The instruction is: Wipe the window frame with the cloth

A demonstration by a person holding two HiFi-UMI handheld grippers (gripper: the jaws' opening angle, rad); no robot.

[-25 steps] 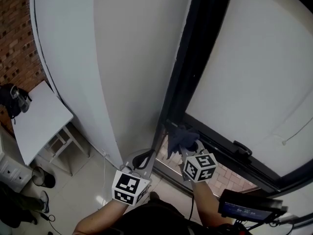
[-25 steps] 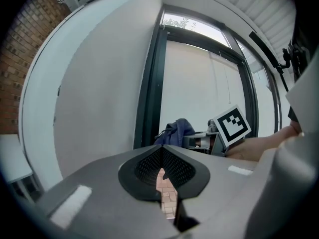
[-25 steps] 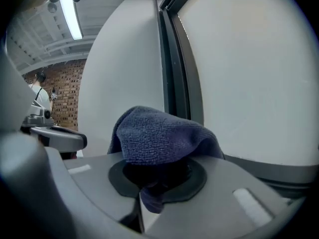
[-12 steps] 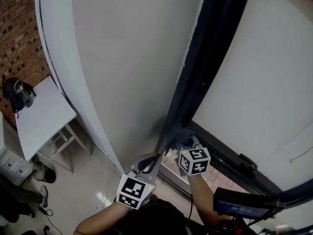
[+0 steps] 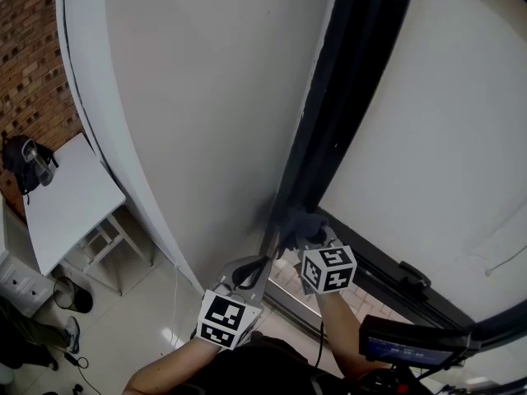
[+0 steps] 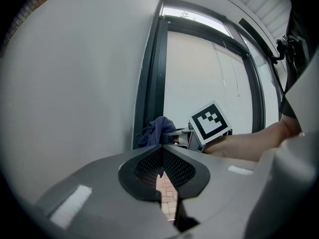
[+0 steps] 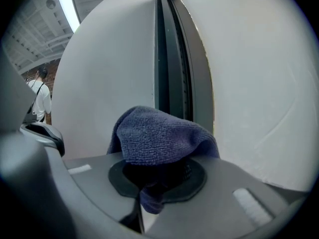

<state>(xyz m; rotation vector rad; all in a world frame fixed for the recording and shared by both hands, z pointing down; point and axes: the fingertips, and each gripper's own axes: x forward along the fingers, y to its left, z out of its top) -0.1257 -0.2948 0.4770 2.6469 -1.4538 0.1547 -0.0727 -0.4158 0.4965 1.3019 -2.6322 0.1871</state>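
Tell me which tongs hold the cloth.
The right tongs: they are shut on the blue cloth, next to the dark frame. The left tongs are shut on nothing.

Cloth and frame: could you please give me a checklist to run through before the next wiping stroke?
1. Cloth held by right gripper: ok, jaws shut on it.
2. Cloth touching frame: cannot tell; it sits at the upright's foot.
3. Left gripper out of the way: ok, shut, empty, beside the wall.
4. Upright above the cloth unobstructed: ok.
5. Handle clear of the cloth: ok, further right on the lower rail.
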